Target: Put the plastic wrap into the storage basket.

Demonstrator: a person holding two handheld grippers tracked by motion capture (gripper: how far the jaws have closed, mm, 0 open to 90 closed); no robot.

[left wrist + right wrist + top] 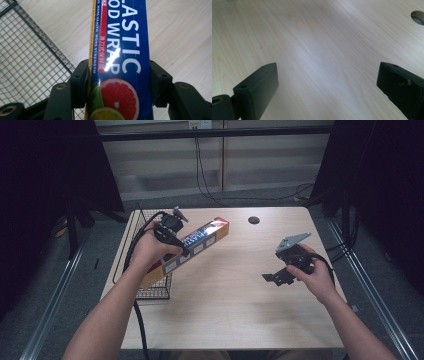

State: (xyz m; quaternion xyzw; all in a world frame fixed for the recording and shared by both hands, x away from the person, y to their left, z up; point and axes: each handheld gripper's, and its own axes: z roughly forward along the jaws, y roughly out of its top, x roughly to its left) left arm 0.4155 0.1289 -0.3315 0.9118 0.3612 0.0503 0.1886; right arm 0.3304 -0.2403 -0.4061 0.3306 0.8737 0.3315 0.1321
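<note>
Looking down from the high view, we log the left hand-held gripper [186, 251] clamping a long plastic wrap box [195, 244], held slantwise above the left of the worktop [235, 300], its lower end over a wire basket [152, 291]. The right hand-held gripper [272, 278] hovers apart, empty.

Left gripper view: both jaws press the plastic wrap box [120, 62] across its narrow sides, near mid-length. Readable: "LASTIC", "OD WRAP", "MORE HEALTH MORE STRENGTH", citrus pictures. We judge it light, stiff cardboard, glossy and somewhat slippery; mid-length grip balances best.

Right gripper view: jaws wide apart over bare worktop [317, 50].
</note>
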